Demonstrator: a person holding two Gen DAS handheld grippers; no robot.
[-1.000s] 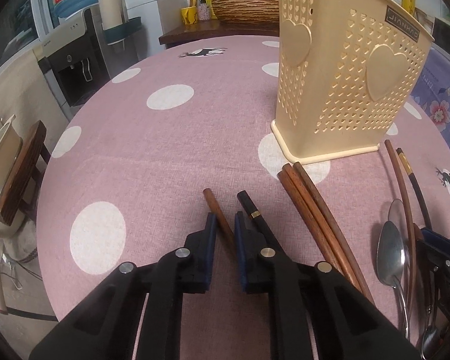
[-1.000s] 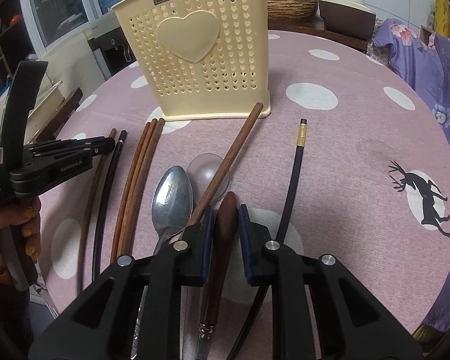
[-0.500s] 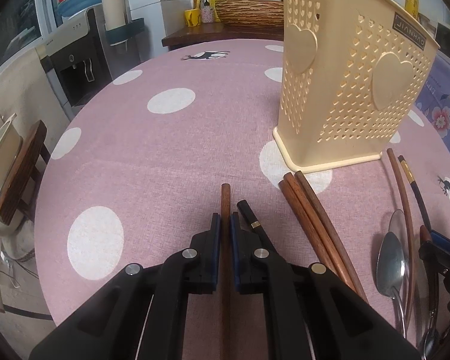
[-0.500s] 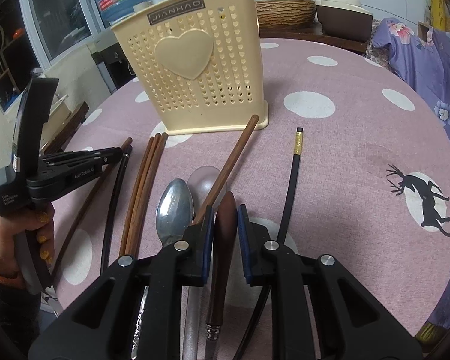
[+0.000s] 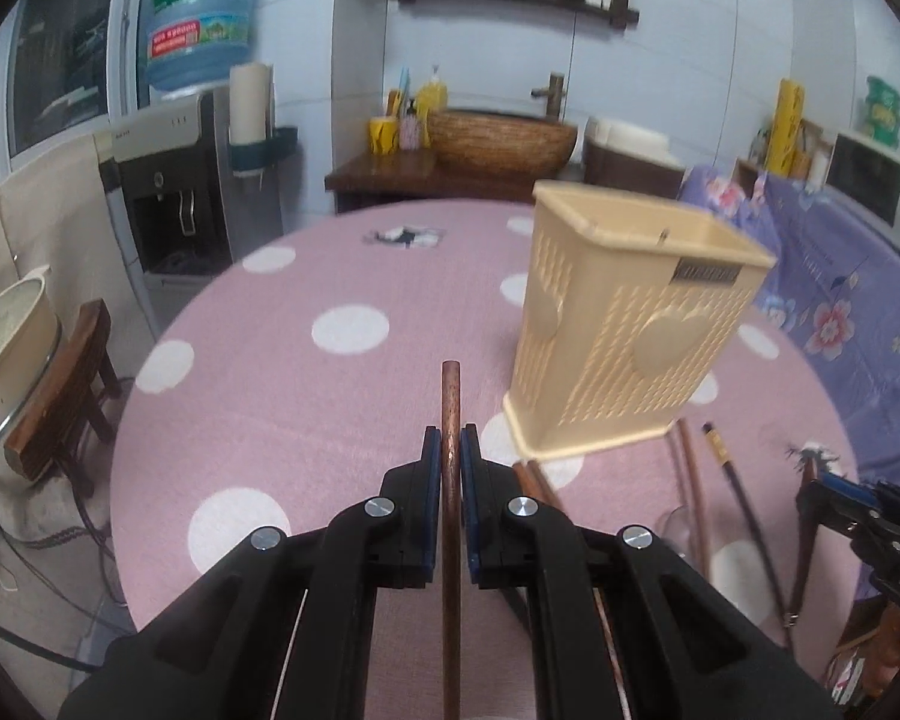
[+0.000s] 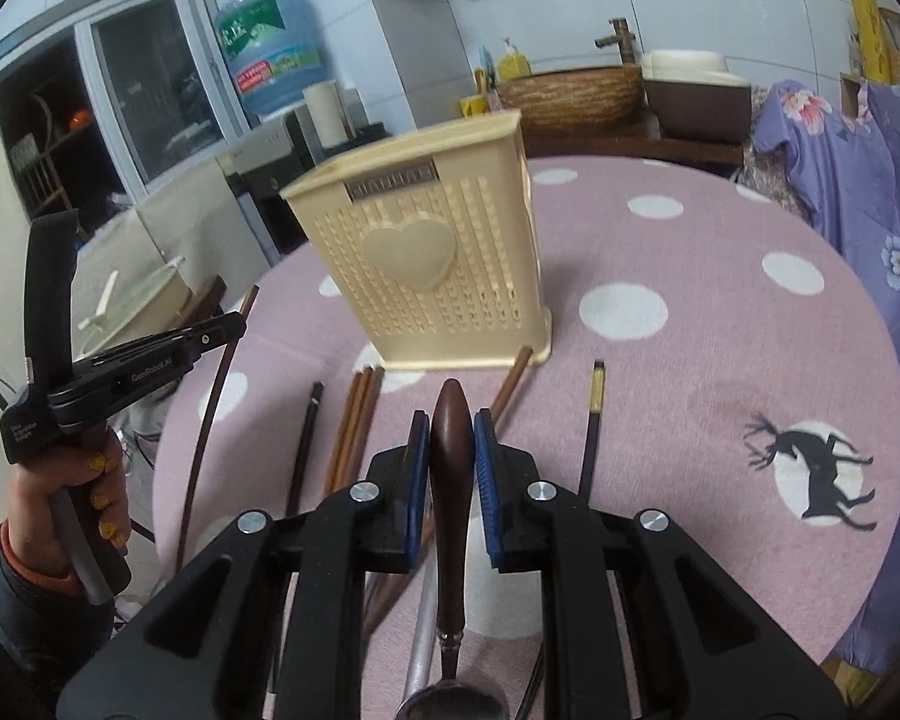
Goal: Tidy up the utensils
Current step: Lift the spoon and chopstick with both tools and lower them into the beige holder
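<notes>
My left gripper [image 5: 450, 441] is shut on a brown wooden chopstick [image 5: 450, 396], held off the pink dotted tablecloth [image 5: 306, 420] with its end sticking out ahead. My right gripper [image 6: 451, 420] is shut on the dark wooden handle of a spoon [image 6: 450, 498], also raised; its metal bowl [image 6: 450, 705] hangs near the camera. The cream perforated utensil holder [image 5: 636, 330] [image 6: 432, 264] stands upright ahead of both. In the right wrist view the left gripper [image 6: 234, 324] appears at the left with its chopstick [image 6: 207, 420], held by a hand [image 6: 90, 498].
On the cloth lie brown chopsticks [image 6: 354, 420], a black chopstick [image 6: 306, 444], a gold-banded black one [image 6: 591, 420], another brown one [image 6: 510, 384] and a metal spoon handle [image 6: 420, 630]. A wooden chair [image 5: 72, 396] stands left of the table, a purple floral cover [image 5: 840, 312] right.
The left jaws closed on the brown chopstick, then lifted it off the cloth. The right gripper rose with the wooden-handled spoon. Both views now look higher, over the holder's rim.
</notes>
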